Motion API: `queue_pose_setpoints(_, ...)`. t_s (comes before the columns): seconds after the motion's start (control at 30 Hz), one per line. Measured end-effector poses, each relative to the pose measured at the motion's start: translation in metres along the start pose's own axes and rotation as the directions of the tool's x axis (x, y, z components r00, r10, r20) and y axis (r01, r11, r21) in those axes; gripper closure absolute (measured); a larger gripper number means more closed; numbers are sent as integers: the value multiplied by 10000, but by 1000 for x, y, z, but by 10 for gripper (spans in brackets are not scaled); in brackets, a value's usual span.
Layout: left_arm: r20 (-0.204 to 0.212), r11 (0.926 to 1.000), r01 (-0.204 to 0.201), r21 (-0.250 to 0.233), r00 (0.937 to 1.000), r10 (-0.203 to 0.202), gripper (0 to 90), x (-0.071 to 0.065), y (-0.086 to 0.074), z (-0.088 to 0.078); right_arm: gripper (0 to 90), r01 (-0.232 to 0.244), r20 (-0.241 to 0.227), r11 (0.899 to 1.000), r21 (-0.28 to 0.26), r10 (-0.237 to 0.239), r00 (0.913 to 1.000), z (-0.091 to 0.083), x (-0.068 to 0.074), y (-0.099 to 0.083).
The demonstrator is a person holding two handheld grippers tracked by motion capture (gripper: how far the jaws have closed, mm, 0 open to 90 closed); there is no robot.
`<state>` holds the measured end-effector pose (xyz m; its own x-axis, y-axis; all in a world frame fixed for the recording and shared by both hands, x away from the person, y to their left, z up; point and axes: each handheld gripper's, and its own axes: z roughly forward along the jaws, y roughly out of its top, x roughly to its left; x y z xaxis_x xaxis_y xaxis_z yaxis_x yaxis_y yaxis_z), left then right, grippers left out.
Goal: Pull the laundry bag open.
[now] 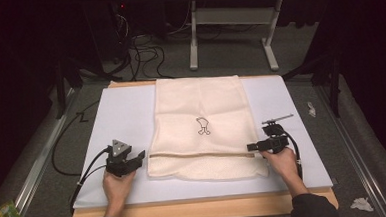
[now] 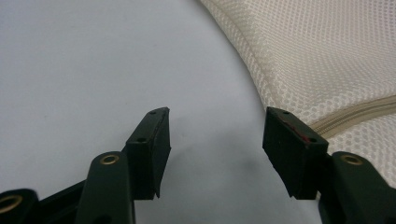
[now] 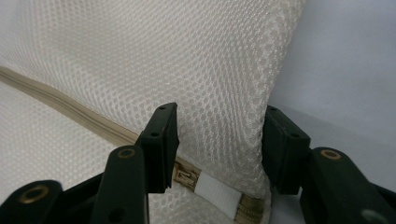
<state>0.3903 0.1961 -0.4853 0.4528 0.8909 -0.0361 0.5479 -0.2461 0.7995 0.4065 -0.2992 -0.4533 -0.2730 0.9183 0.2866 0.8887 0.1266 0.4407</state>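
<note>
A cream mesh bag (image 1: 201, 118) with a small dark figure printed on it lies flat on the pale mat (image 1: 126, 112). A beige zipper (image 1: 198, 155) runs across it near the front. My left gripper (image 1: 142, 156) rests on the mat just left of the bag, open, with bare mat between its jaws (image 2: 215, 135) and the mesh bag (image 2: 327, 56) off to its right. My right gripper (image 1: 250, 147) sits at the bag's right edge, open. Its jaws straddle the mesh corner (image 3: 219, 140) just above the zipper's end, where a white tab (image 3: 217, 196) lies.
The mat lies on a wooden table (image 1: 201, 208). Behind it stand a metal table frame (image 1: 226, 16) and floor cables (image 1: 143, 56). Crumpled paper (image 1: 361, 204) lies on the floor at the right, a green packet (image 1: 1, 216) at the left.
</note>
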Motion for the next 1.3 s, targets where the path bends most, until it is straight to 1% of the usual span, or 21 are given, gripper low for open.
queue_pose_setpoints(0.03, -7, 10000, 0, 5, 10000, 0, 421, 0, 0, 0, 543, 175, 148, 9998, 44, -176, 9997, 0, 2, 0)
queue_pose_setpoints(0.1, -24, 10000, 10, -8, 10000, -10, 420, 0, 0, 0, 572, 743, 631, 9971, 160, -751, 9952, 1, 8, -1)
queue_pose_setpoints(0.13, -31, 10000, 12, -5, 10000, -12, 421, 0, 0, 0, 586, 1073, 858, 9940, 205, -1087, 9904, 2, 10, -1)
queue_pose_setpoints(0.17, -31, 10000, 9, 9, 10000, -9, 421, 0, 0, 0, 615, 1213, 1129, 9922, 303, -1239, 9859, 2, 14, -2)
queue_pose_setpoints(0.2, -29, 10000, 21, 9, 10000, -21, 423, 0, 0, 0, 635, 1470, 1328, 9885, 347, -1503, 9797, 3, 16, -2)
queue_pose_setpoints(0.23, -42, 10000, 34, 9, 10000, -34, 423, 0, 0, 0, 656, 1555, 1467, 9871, 385, -1595, 9762, 3, 17, -1)
queue_pose_setpoints(0.27, -21, 10000, 22, 9, 10000, -22, 423, 0, 0, 0, 683, 1566, 1504, 9869, 397, -1608, 9755, 3, 17, -1)
queue_pose_setpoints(0.33, -2, 10000, 26, 8, 10000, -26, 427, 0, 0, 0, 791, 1687, 1581, 9850, 358, -1723, 9723, 3, 17, -2)
queue_pose_setpoints(0.37, 3, 10000, 68, -22, 10000, -68, 428, 0, 0, 1, 842, 1654, 1456, 9857, 307, -1681, 9750, 3, 16, -2)
queue_pose_setpoints(0.43, 48, 10000, 93, 7, 9999, -93, 428, 1, 1, 0, 867, 1714, 1243, 9849, 234, -1730, 9770, 3, 15, -2)
queue_pose_setpoints(0.53, 190, 9999, 155, -24, 9997, -155, 429, 2, 1, 0, 878, 1575, 866, 9875, 53, -1574, 9837, 1, 11, -3)
queue_pose_setpoints(0.6, 327, 9999, 164, -6, 9993, -164, 429, 2, 2, -1, 881, 1304, 359, 9913, -201, -1296, 9909, -2, 6, -3)
queue_pose_setpoints(0.67, 454, 9995, 319, -38, 9985, -317, 433, 0, 2, -2, 882, 1118, 53, 9929, -416, -1117, 9937, -6, 4, -4)
queue_pose_setpoints(0.73, 713, 9993, 371, -64, 9968, -365, 436, -3, 3, -4, 883, 1111, -182, 9920, -592, -1123, 9935, -9, 3, -4)
queue_pose_setpoints(0.87, 805, 9999, 131, -9, 9967, -130, 436, -11, 7, -8, 884, 1246, -367, 9893, -764, -1277, 9911, -15, 5, -1)
queue_pose_setpoints(1.03, 1244, 10000, -62, 42, 9922, 57, 436, -24, 17, -10, 884, 1285, -660, 9859, -1071, -1360, 9885, -20, 7, 2)
queue_pose_setpoints(1.07, 1322, 9999, -125, 72, 9912, 114, 438, -27, 19, -9, 884, 1260, -723, 9852, -1165, -1349, 9882, -21, 8, 2)
queue_pose_setpoints(1.1, 1335, 9995, -299, 55, 9906, 289, 443, -31, 20, -8, 885, 1275, -773, 9841, -1239, -1376, 9875, -22, 8, 3)
queue_pose_setpoints(1.13, 1247, 9992, -403, 74, 9914, 391, 456, -34, 20, -6, 885, 1247, -823, 9839, -1281, -1358, 9873, -24, 9, 4)
queue_pose_setpoints(1.2, 1473, 9993, -214, 294, 9889, 168, 459, -37, 20, 0, 885, 1236, -952, 9820, -1426, -1379, 9859, -26, 9, 5)
queue_pose_setpoints(1.3, 1630, 9988, -134, 464, 9866, 57, 457, -42, 20, 5, 885, 1229, -1126, 9791, -1619, -1421, 9834, -30, 10, 7)
